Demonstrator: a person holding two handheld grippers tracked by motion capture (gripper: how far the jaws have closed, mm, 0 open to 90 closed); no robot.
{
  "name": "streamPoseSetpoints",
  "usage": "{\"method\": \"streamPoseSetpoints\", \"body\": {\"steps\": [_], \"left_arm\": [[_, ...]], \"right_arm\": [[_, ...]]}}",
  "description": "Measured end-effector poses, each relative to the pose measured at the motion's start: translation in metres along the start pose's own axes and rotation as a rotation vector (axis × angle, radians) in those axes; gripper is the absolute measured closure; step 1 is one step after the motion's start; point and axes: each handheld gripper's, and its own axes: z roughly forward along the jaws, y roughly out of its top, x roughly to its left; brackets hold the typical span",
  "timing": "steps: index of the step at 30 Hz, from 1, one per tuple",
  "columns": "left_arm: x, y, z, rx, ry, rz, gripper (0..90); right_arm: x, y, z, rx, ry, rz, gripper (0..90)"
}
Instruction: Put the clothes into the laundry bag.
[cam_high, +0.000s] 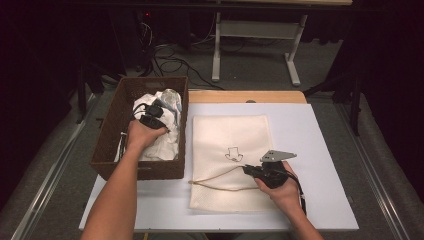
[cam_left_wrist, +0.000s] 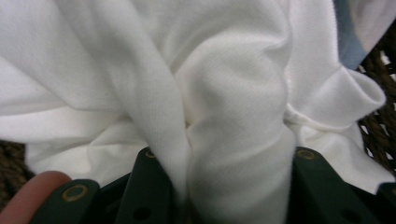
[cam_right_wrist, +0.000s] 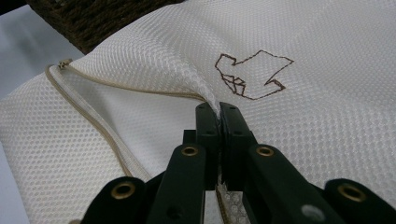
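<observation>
A brown wicker basket (cam_high: 107, 145) at the left of the table holds crumpled white cloth (cam_high: 162, 142). My left gripper (cam_high: 161, 111) reaches into it. In the left gripper view a thick fold of the white cloth (cam_left_wrist: 233, 107) is bunched between the jaws, and the left gripper (cam_left_wrist: 229, 158) is shut on it. A cream mesh bag (cam_high: 230, 130) with a brown stitched outline (cam_high: 233, 154) lies flat mid-table. My right gripper (cam_high: 248, 170) is shut on the bag's upper layer (cam_right_wrist: 205, 93) by its beige zipper edge (cam_right_wrist: 107, 135), lifting it slightly.
A white mat (cam_high: 310, 150) covers the table, with a wooden strip (cam_high: 250, 96) at its far edge. A blue-grey piece of fabric (cam_left_wrist: 348, 42) lies behind the white cloth. Cables (cam_high: 170, 62) and a white table frame (cam_high: 255, 30) stand on the floor beyond.
</observation>
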Motion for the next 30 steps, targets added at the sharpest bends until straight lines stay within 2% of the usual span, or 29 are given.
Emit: {"method": "streamPoseSetpoints", "body": {"steps": [1,2,3,4,5,10,11,12,13,14,15,17,18,20,23,26,30], "left_arm": [[0.004,-0.001,-0.006,-0.02,-0.026,-0.021,65.6],[0.004,-0.001,-0.006,-0.02,-0.026,-0.021,65.7],[0.006,-0.003,-0.012,-0.048,-0.037,-0.038,65.7],[0.006,-0.003,-0.012,-0.048,-0.037,-0.038,65.7],[0.006,-0.005,-0.019,-0.08,-0.047,-0.044,65.8],[0.006,-0.008,-0.037,-0.16,-0.087,-0.063,65.5],[0.006,-0.008,-0.037,-0.16,-0.087,-0.063,65.5],[0.007,-0.01,-0.044,-0.201,-0.095,-0.073,65.5],[0.007,-0.01,-0.044,-0.201,-0.095,-0.073,65.5],[0.007,-0.012,-0.048,-0.234,-0.094,-0.085,65.5],[0.009,-0.015,-0.053,-0.279,-0.128,-0.103,65.5],[0.009,-0.018,-0.06,-0.33,-0.164,-0.123,65.6],[0.009,-0.018,-0.06,-0.33,-0.164,-0.123,65.6],[0.005,-0.02,-0.07,-0.377,-0.175,-0.109,65.6],[0.0,-0.021,-0.076,-0.404,-0.172,-0.104,65.6],[-0.007,-0.022,-0.087,-0.454,-0.181,-0.091,65.7],[-0.02,-0.025,-0.102,-0.514,-0.204,-0.038,65.6]], "right_arm": [[0.0,0.0,0.0,-0.002,-0.001,-0.001,88.3],[0.0,0.0,0.0,-0.003,-0.002,0.0,88.3],[0.0,0.0,-0.001,-0.008,-0.001,0.001,88.3],[0.0,0.0,-0.001,-0.008,-0.001,0.001,88.3],[0.0,0.0,-0.002,-0.008,-0.001,0.003,88.4],[0.0,0.001,-0.002,-0.009,-0.002,0.003,88.4],[0.0,0.001,-0.002,-0.009,-0.002,0.003,88.4],[0.0,0.001,-0.002,-0.009,-0.002,0.004,88.5],[0.0,0.001,-0.002,-0.009,-0.002,0.004,88.5],[0.0,0.001,-0.002,-0.01,-0.001,0.003,88.5],[0.0,0.001,-0.002,-0.013,-0.001,0.001,88.5],[0.0,0.001,-0.002,-0.013,-0.001,0.001,88.5],[0.0,0.001,-0.002,-0.013,-0.001,0.0,88.5],[-0.001,0.001,-0.002,-0.013,-0.002,0.0,88.5],[-0.001,0.001,-0.002,-0.012,-0.001,0.003,88.5],[-0.001,0.001,-0.002,-0.013,0.0,0.002,88.5],[-0.001,0.001,-0.003,-0.021,0.001,0.003,88.6]]}}
